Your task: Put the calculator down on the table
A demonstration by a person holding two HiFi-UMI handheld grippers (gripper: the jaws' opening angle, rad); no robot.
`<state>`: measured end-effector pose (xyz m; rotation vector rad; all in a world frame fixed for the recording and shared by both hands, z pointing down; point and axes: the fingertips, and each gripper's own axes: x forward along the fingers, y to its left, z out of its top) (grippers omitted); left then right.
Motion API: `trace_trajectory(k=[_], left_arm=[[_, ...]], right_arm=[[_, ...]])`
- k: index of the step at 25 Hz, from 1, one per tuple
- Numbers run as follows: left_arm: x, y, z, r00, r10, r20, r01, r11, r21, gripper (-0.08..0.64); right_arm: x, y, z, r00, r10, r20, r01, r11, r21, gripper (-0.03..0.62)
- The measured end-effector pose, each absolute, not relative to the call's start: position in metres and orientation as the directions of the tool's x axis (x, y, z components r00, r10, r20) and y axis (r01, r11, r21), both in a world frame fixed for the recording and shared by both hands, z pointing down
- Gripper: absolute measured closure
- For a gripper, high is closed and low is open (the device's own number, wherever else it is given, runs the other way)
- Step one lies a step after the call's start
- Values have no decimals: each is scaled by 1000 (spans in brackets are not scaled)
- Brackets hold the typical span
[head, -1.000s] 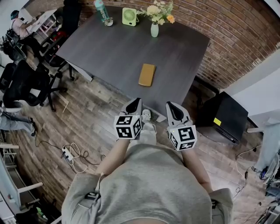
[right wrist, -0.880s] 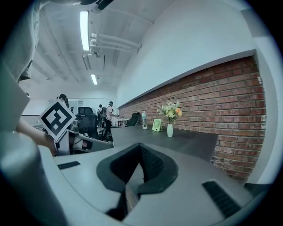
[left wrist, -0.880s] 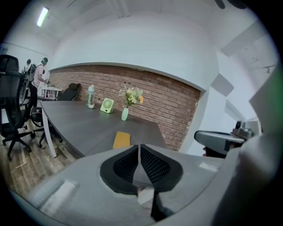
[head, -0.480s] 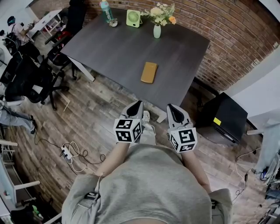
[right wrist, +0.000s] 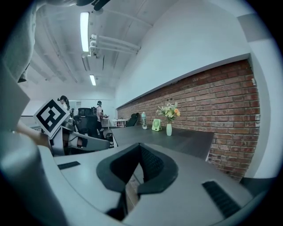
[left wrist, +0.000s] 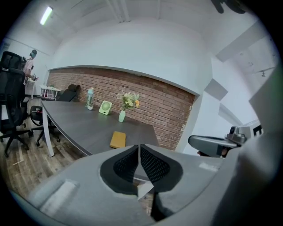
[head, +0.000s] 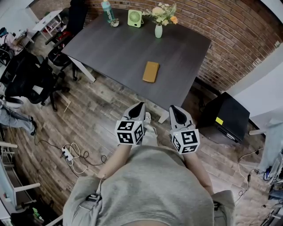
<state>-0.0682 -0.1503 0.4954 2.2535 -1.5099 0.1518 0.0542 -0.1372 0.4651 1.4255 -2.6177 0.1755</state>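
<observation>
Two containers stand on the dark table (head: 124, 48), both at its far edge. A pale green vase (head: 158, 31) holds a bunch of yellow, white and orange flowers (head: 161, 12). A teal bottle (head: 106, 9) stands upright near the far left corner, and we cannot tell what is in it. Between the two, just to the vase's 9 o'clock, a small green fan (head: 134, 18) faces us.

The calculator (head: 151, 71), a flat yellow-orange slab, lies on the table top near the edge closest to us, touched by nothing. We hold both grippers off the table, over the wooden floor (head: 93, 119), side by side and pointing toward it. From the left gripper (head: 139, 106) the calculator lies between 12 and 1 o'clock, across the table edge and well apart. From the right gripper (head: 173, 108) it lies at about 11 o'clock, also well apart. In the left gripper view the jaws are pressed together with nothing between them. In the right gripper view the jaw tips meet as well and hold nothing.

We count one calculator, one vase, one bottle, one fan, one table and two grippers. Off the table's right corner, at 3 o'clock from the right gripper, one black box (head: 225, 117) with a yellow sticker sits on the floor. Black office chairs (head: 26, 79) crowd the left side, too overlapped for us to count. One white power strip (head: 67, 154) lies on the floor at 8 o'clock from the left gripper.
</observation>
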Motion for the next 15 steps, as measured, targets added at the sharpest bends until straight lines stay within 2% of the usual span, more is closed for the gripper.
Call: trace_trajectory(k=[15], left_arm=[[-66,-153,494,407,-857,315,-901,-320,293,532]], right_arm=[[63,-138,471,-518,-832,199,-853,521,-40,591]])
